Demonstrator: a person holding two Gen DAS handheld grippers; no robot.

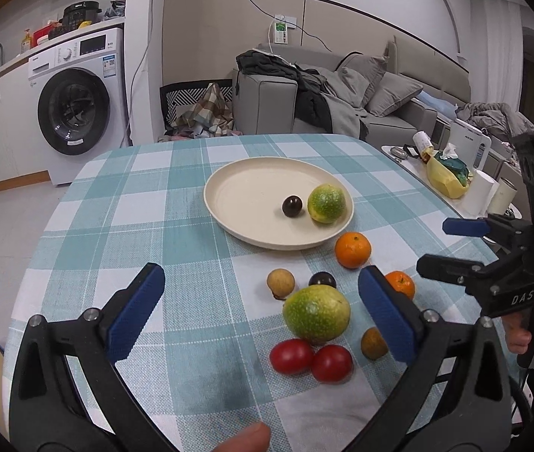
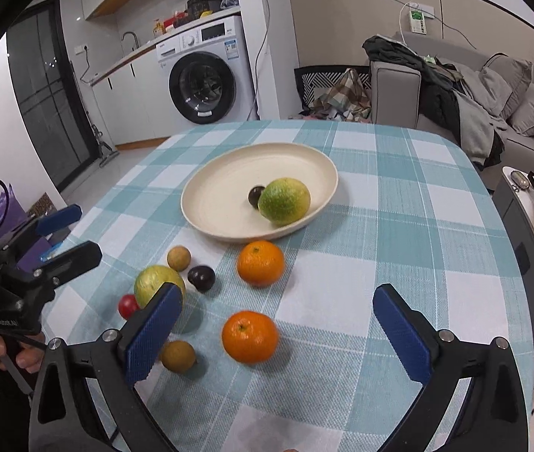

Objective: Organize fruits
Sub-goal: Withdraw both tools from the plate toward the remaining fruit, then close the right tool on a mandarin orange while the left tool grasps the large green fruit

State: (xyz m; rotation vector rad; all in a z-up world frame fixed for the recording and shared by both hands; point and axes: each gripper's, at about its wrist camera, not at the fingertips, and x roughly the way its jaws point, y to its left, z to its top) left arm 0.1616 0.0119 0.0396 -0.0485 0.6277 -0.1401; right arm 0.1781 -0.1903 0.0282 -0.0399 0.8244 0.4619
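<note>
Fruit mostly loose on checked tablecloth (image 2: 380, 263); plate (image 2: 210, 203) holds green citrus (image 2: 284, 200) and dark plum (image 2: 255, 196). Both grippers wide open, empty: left gripper (image 1: 259, 312), right gripper (image 2: 278, 331). Likely next: right closes gently on near tangerine (image 2: 250, 336), carries to plate.

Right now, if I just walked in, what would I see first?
Probably the cream plate in the middle of the checked tablecloth, holding a green fruit and a small dark one. Nearer, two bright oranges sit loose on the cloth, between the open blue pads of the right gripper.
</note>
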